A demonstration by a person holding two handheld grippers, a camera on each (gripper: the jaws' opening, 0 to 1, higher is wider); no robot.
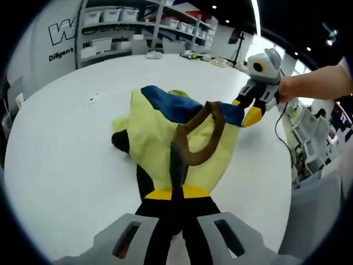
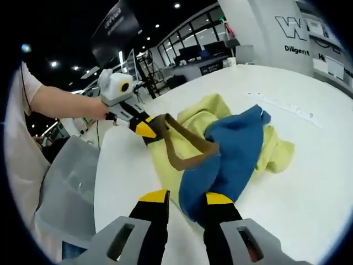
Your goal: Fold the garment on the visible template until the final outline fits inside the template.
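A yellow garment (image 1: 157, 138) with a blue part (image 1: 176, 105) and brown trim (image 1: 212, 138) lies partly lifted over a round white table (image 1: 60, 165). My left gripper (image 1: 175, 194) is shut on its near edge by the brown trim. My right gripper (image 1: 245, 110) comes in from the right and pinches the blue corner. In the right gripper view, the blue cloth (image 2: 231, 149) runs down between the jaws of my right gripper (image 2: 186, 197). There my left gripper (image 2: 144, 128) holds the brown trim (image 2: 185, 152), and yellow cloth (image 2: 273, 149) lies behind. Faint dark marks (image 2: 281, 105) show on the tabletop.
Shelves with white bins (image 1: 118, 25) stand behind the table. A grey plastic bin (image 2: 66, 187) sits off the table edge by the person, whose forearm (image 1: 317, 81) holds the right gripper. White racks (image 1: 309, 138) stand to the right.
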